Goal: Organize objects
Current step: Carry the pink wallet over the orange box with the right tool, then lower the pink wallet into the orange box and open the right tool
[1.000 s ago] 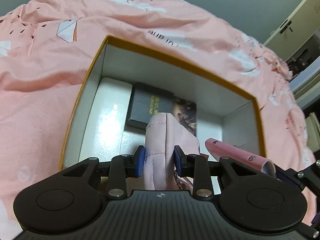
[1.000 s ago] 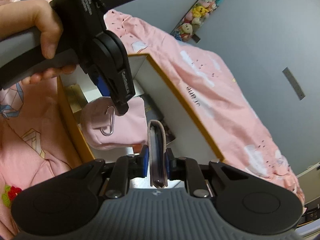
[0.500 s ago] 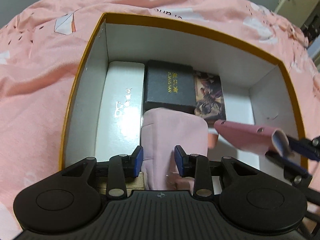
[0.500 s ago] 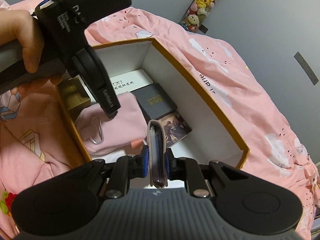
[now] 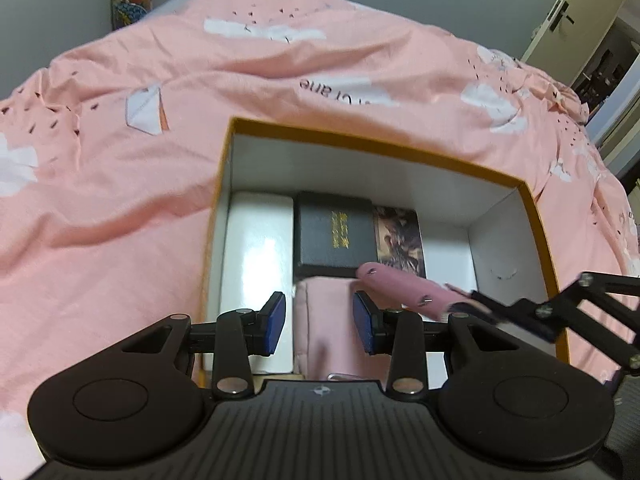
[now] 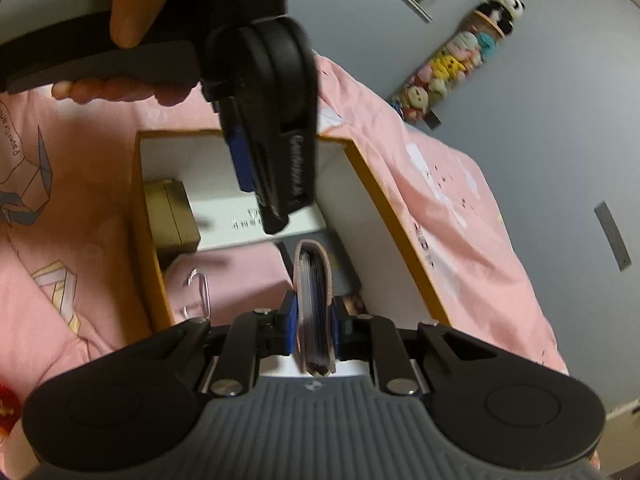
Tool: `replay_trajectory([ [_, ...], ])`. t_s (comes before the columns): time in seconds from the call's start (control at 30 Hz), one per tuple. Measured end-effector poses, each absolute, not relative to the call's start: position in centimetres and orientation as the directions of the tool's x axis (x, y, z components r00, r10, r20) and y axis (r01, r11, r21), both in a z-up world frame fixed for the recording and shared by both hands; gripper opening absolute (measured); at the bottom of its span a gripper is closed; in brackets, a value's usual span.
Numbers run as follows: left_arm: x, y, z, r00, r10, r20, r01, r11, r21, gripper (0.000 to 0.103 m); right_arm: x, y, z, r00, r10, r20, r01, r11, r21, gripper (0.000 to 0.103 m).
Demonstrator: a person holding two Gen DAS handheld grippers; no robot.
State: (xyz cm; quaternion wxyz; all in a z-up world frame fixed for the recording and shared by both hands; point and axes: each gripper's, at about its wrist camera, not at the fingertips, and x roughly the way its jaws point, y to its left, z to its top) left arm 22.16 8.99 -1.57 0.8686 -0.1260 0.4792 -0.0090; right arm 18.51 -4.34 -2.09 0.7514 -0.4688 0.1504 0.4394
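the left gripper [image 5: 320, 322] hangs above the near end of the box [image 5: 376, 148] with its blue pads spread and nothing between them; the pink pouch [image 5: 324, 320] lies flat on the box floor below that gap, a metal clip [image 6: 200, 292] at its near edge. the right gripper [image 6: 314, 328] is clamped on a pink card wallet [image 6: 314, 300], held on edge with its long axis pointing forward along the fingers and toward the box interior. seen from the left wrist, the wallet [image 5: 400, 286] comes in from the right, its tip over the seam between the pouch and the black case [image 5: 334, 236]. bare white floor shows right of the picture card [image 5: 400, 238], so the right hand is nearer that spot. a white case [image 5: 256, 268] fills the left side.
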Motion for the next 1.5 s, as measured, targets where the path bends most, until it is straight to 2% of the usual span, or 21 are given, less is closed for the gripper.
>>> replay_trajectory([
  [0.13,22.1,9.6,-1.3,0.563,-0.127,-0.816,-0.109,0.968,-0.226,0.043,18.4,-2.7,-2.7,0.575,0.531,-0.622,-0.779,0.126,-0.614,0.017],
  [0.33,22.1,9.8,-1.6,0.560,-0.147,-0.815,-0.090,0.967,-0.237,0.043,18.3,-1.5,-3.2,0.530,0.537,-0.656,-0.796,0.049,-0.603,0.018],
  [0.6,22.0,9.4,-2.0,0.555,-0.156,-0.817,-0.070,0.970,-0.233,0.043,18.0,-2.0,-2.7,0.417,0.519,-0.746,-0.876,0.013,-0.482,0.024],
  [0.7,22.0,9.3,-2.2,0.549,-0.157,-0.821,-0.064,0.971,-0.229,0.043,18.4,-2.0,-2.6,0.387,0.507,-0.770,-0.902,0.032,-0.431,0.035],
  [0.8,22.1,9.2,-2.4,0.541,-0.157,-0.826,-0.060,0.973,-0.224,0.043,19.0,-2.1,-2.3,0.360,0.502,-0.786,-0.923,0.067,-0.380,0.041],
  [0.83,22.1,9.2,-2.5,0.538,-0.157,-0.828,-0.060,0.973,-0.223,0.043,19.4,-2.2,-2.2,0.350,0.500,-0.792,-0.930,0.082,-0.359,0.046],
  [1.03,22.3,9.1,-2.9,0.527,-0.158,-0.835,-0.054,0.974,-0.218,0.043,22.2,-2.9,-1.6,0.273,0.470,-0.839,-0.958,0.208,-0.196,0.058],
  [1.1,22.3,9.2,-3.0,0.527,-0.158,-0.835,-0.055,0.974,-0.219,0.043,23.8,-3.2,-1.8,0.261,0.446,-0.856,-0.948,0.288,-0.139,0.057],
  [1.13,22.3,9.2,-3.0,0.527,-0.157,-0.835,-0.056,0.974,-0.218,0.043,24.5,-3.3,-2.0,0.258,0.433,-0.864,-0.939,0.322,-0.119,0.051],
  [1.17,22.3,9.2,-3.0,0.527,-0.157,-0.835,-0.057,0.974,-0.219,0.043,25.3,-3.5,-2.2,0.252,0.421,-0.871,-0.929,0.357,-0.096,0.040],
  [1.23,22.3,9.3,-3.1,0.527,-0.157,-0.835,-0.061,0.973,-0.221,0.043,26.7,-4.0,-2.5,0.231,0.400,-0.887,-0.906,0.420,-0.047,0.033],
  [1.33,22.4,9.4,-3.2,0.527,-0.158,-0.835,-0.063,0.973,-0.224,0.043,28.6,-4.7,-3.4,0.160,0.396,-0.904,-0.857,0.510,0.072,0.034],
  [1.43,22.5,9.4,-3.3,0.524,-0.159,-0.837,-0.064,0.972,-0.225,0.043,30.3,-5.3,-4.8,0.091,0.420,-0.903,-0.793,0.579,0.189,0.043],
  [1.5,22.5,9.4,-3.3,0.526,-0.158,-0.836,-0.061,0.973,-0.223,0.043,30.9,-5.1,-6.1,0.051,0.437,-0.898,-0.753,0.608,0.253,0.043],
])
